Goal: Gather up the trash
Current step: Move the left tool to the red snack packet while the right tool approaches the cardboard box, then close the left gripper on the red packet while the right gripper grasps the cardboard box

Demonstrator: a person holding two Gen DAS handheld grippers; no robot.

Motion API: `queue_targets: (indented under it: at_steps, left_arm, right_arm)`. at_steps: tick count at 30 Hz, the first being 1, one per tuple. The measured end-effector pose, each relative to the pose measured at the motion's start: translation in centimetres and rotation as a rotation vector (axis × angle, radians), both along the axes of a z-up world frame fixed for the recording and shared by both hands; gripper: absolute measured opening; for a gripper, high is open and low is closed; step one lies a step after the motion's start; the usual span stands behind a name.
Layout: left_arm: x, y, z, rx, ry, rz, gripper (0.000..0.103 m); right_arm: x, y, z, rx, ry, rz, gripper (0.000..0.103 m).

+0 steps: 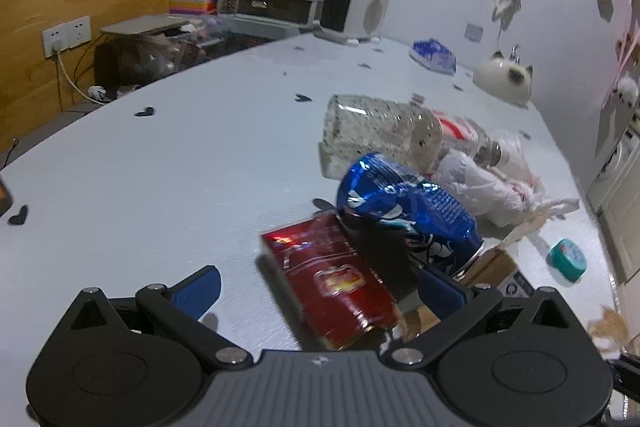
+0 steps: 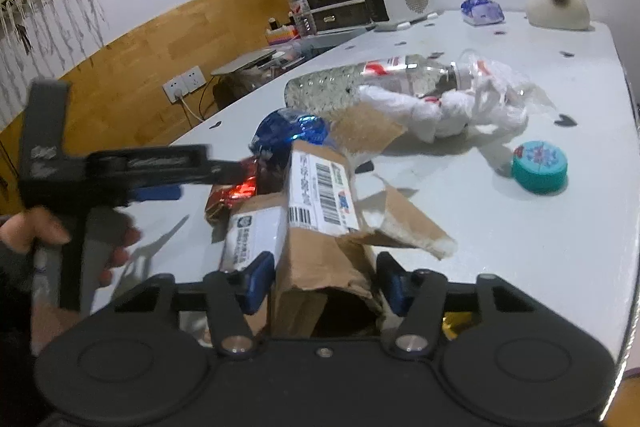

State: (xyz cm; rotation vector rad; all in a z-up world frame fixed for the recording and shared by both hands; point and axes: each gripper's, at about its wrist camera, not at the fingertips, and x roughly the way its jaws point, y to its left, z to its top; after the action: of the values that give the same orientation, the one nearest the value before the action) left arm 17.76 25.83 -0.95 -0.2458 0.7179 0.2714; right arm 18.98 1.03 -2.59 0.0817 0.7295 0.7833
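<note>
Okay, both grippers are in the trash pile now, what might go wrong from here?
1. The right gripper straddles a torn box; the soft cardboard may crumple or tear and slip out.
2. The left gripper is open around the red pack, with the can leaning on it; lifting the pack may send the can rolling.
3. The two grippers are close and may collide.

Heaped centre-right of frame: crushed blue can (image 1: 404,211) lying tilted over a red foil packet (image 1: 336,283), torn cardboard box (image 2: 320,227) with barcode label at lower centre. Behind, toward upper right: clear plastic bottle (image 1: 384,127) on its side, crumpled white plastic bag (image 2: 460,107) against it, teal round lid (image 2: 540,167) flat, apart at right.
</note>
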Motion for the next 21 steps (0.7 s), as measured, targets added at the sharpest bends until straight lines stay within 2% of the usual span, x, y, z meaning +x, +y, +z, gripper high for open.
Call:
queue_targets:
  at_steps: [8, 18, 20, 21]
  left_arm:
    - [2.5, -1.3, -2.3, 0.16, 0.099, 0.006, 0.103]
    - [-1.7, 2.4, -2.0, 0.174, 0.064, 0.045, 0.103]
    - [-2.0, 2.8, -1.7, 0.165, 0.046, 0.033, 0.103]
    - [-2.0, 3.0, -1.5, 0.165, 0.036, 0.02, 0.103]
  right_arm:
    - [-0.1, 0.3, -0.2, -0.032, -0.005, -0.001, 0.056]
    - [-0.3, 1.3, -0.5, -0.059, -0.01, 0.009, 0.061]
    - [-0.4, 1.6, -0.7, -0.057, -0.003, 0.017, 0.06]
    - [-0.4, 1.6, -0.7, -0.052, 0.004, 0.017, 0.057]
